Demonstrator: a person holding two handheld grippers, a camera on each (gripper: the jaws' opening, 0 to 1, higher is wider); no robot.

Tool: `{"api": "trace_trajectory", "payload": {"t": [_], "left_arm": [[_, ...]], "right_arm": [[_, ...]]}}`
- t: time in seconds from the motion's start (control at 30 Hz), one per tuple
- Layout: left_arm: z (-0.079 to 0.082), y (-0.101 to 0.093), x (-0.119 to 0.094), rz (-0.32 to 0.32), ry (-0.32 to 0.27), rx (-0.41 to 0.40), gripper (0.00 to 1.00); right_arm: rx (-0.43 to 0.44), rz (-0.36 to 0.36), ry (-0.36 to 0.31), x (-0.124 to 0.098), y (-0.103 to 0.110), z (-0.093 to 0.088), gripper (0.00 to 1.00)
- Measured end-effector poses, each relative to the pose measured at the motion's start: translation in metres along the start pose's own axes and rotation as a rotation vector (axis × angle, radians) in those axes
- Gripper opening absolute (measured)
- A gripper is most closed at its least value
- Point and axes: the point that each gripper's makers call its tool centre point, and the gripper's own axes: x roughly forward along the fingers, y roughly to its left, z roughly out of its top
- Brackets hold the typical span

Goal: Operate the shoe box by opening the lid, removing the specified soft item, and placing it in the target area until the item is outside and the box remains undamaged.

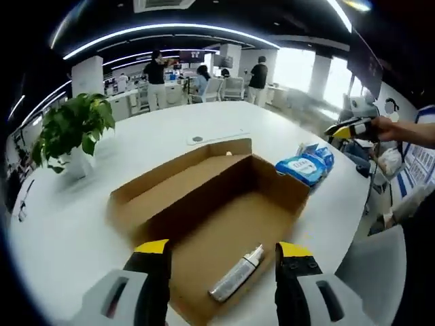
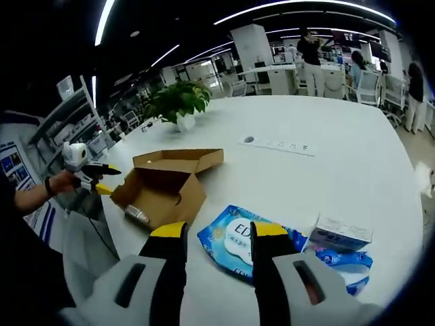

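1. Left claw (image 1: 222,261): yellow-tipped jaws apart, empty, hovering over the near end of the shoe box (image 1: 217,210).
2. Right claw (image 2: 211,239): jaws apart, empty, poised just above the blue wipes pack (image 2: 238,246), not touching it.
3. Shoe box: plain brown cardboard, lid already swung back and lying flat on the white counter (image 1: 81,231); walls look uncrushed.
4. Silver tube (image 1: 236,274): slim, white-capped, lying slantwise on the box floor near the left claw; sole content visible.
5. Wipes pack: soft blue-and-white film pouch, outside the box, resting on the counter just beside the box's corner; judged the soft item, probably already out.
6. Small blue-white carton (image 2: 343,233): beside the pack, partly on a second blue pouch.
7. Potted plant (image 1: 71,132): well apart, beyond the box.
8. Handling advice: close on the pouch's middle lightly, lift straight, keep clear of the cardboard walls.
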Motion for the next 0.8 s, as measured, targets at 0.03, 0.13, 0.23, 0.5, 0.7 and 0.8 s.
{"api": "trace_trajectory", "payload": {"t": [0.03,0.13,0.23,0.5,0.7,0.8], "left_arm": [[0.000,-0.003,0.006,-0.021,0.025,0.048,0.63],[-0.006,-0.008,0.019,-0.075,0.091,0.112,0.63],[-0.012,-0.007,0.030,-0.108,0.142,0.154,0.62],[-0.029,-0.005,0.056,-0.199,0.274,0.263,0.62],[-0.036,-0.010,0.069,-0.264,0.327,0.313,0.63],[-0.041,-0.012,0.074,-0.290,0.357,0.333,0.63]], "right_arm": [[0.000,-0.004,-0.002,-0.003,0.000,-0.002,0.34],[0.003,-0.011,-0.008,-0.011,0.004,-0.012,0.34],[0.010,-0.016,-0.016,-0.019,0.008,-0.024,0.34],[0.063,-0.029,-0.030,-0.034,0.017,-0.052,0.35],[0.088,-0.046,-0.036,-0.045,0.018,-0.066,0.36],[0.090,-0.057,-0.037,-0.048,0.019,-0.070,0.36]]}}
